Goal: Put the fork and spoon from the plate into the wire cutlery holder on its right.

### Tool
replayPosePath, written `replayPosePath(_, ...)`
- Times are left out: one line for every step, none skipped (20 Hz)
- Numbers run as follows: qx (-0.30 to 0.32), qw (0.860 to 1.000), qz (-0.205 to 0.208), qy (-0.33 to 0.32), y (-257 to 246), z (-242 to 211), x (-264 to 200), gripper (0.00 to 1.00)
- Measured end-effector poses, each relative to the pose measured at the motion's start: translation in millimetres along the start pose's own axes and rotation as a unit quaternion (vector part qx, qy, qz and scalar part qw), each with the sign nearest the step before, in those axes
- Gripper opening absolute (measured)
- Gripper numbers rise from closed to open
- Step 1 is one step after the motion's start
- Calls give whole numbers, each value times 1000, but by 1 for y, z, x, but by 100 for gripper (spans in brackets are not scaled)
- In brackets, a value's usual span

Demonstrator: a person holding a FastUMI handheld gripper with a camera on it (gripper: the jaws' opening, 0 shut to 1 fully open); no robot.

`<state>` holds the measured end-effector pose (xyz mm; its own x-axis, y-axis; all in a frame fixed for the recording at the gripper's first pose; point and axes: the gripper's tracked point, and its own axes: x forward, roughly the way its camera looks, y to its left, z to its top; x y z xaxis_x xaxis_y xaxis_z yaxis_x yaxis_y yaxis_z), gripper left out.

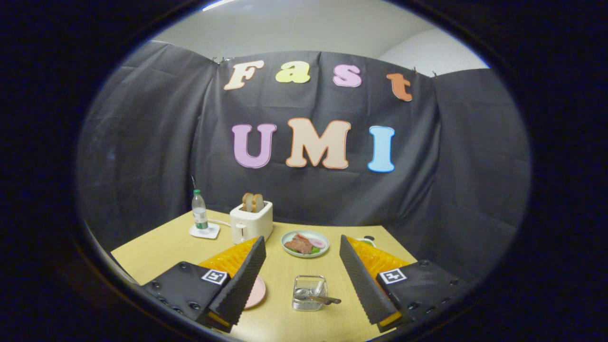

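My gripper (304,280) is open, its two fingers spread wide above the yellow table (161,247). Between and just below the fingers stands the wire cutlery holder (308,293), a small square wire basket. Cutlery with a brown handle (324,299) lies across it, the handle sticking out over its right rim; I cannot tell fork from spoon. A pink plate (257,292) lies to the holder's left, mostly hidden behind my left finger (240,280). Nothing is held between the fingers.
Beyond the fingers sits a pale plate of food (305,243). A white toaster (251,222) with two bread slices stands further back on the left, and a water bottle (199,213) on a white coaster beside it. Black cloth walls the table in.
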<state>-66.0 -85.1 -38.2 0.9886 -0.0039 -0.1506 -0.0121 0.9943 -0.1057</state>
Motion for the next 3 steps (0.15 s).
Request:
replayPosePath(3,1000,-1,-4,4,2,1,100)
replayPosePath(10,1000,-4,-9,7,3,0,100)
replayPosePath(16,1000,-3,-8,10,1,1,100)
